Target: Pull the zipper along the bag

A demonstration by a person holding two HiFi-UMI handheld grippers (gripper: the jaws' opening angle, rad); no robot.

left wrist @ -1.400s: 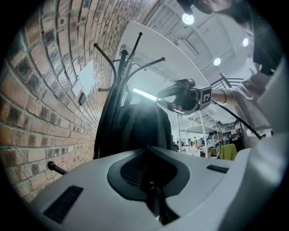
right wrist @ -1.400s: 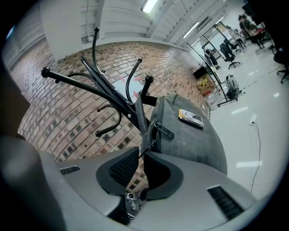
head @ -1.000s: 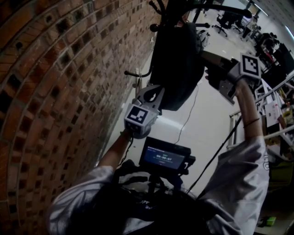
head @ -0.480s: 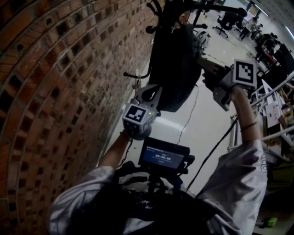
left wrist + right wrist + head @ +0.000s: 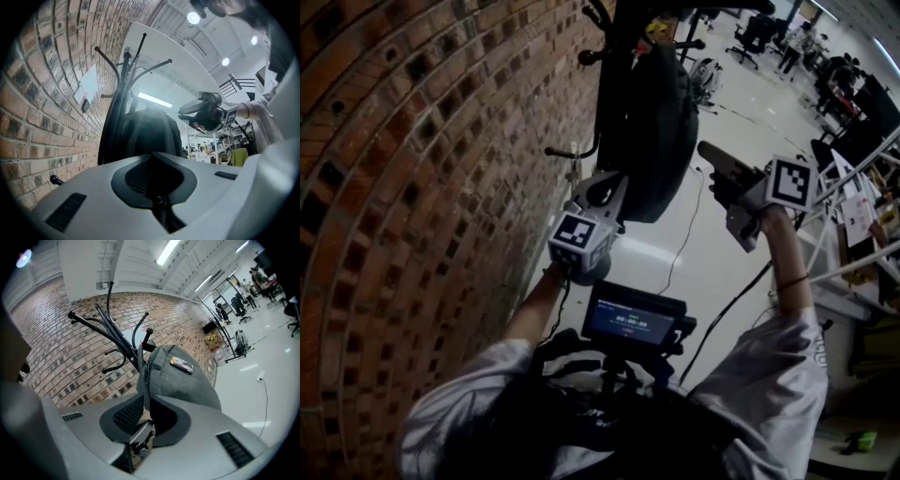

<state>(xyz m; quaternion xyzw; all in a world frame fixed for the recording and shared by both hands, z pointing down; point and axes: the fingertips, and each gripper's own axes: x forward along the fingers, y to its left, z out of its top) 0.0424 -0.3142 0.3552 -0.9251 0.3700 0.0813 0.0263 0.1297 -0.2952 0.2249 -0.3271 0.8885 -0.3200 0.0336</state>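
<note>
**Head view.** The black bag [image 5: 661, 122] hung from a coat stand [image 5: 607, 84] beside the brick wall [image 5: 422, 141]. My left gripper [image 5: 614, 185] reached up to the bag's lower end. My right gripper [image 5: 706, 150] was held to the right of the bag, near it but clear of it.

**Left gripper view.** The jaws were closed together at the tips, with the bag directly beyond them. I could not tell whether any fabric lay caught between them.

**Right gripper view.** The jaws stood almost together, with only a thin slit between them, and gripped nothing. Beyond them the bag's upper end showed, with zipper pulls [image 5: 146, 370] dangling at its left edge and a small label [image 5: 181, 364] on top
</note>
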